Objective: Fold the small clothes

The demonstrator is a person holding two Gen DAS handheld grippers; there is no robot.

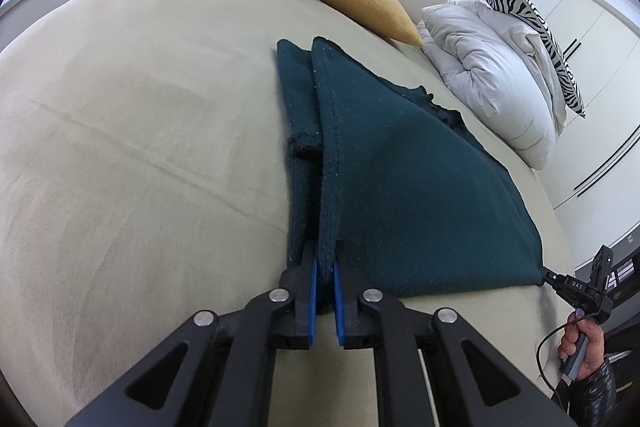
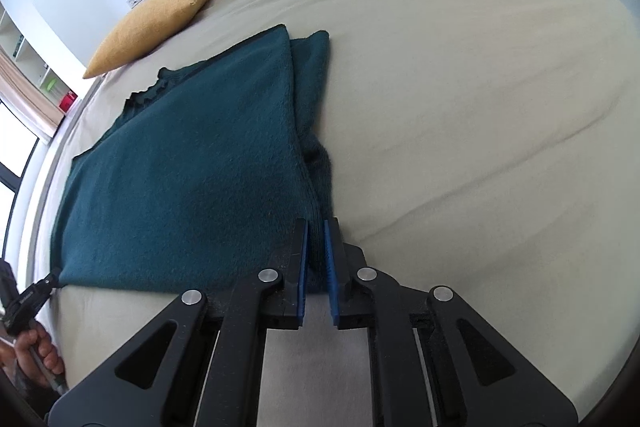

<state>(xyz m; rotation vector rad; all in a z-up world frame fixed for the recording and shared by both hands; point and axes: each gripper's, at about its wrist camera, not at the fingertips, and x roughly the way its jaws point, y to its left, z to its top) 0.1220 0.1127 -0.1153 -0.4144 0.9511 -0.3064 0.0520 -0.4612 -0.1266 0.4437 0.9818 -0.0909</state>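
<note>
Left wrist view: dark green sweater [image 1: 420, 195] flat on beige bed [image 1: 140, 147], sleeves apparently already folded in, left gripper [image 1: 325, 267] and right gripper [image 2: 316, 251] each clamped on a near corner, final fold toward the far edge probably left.
</note>
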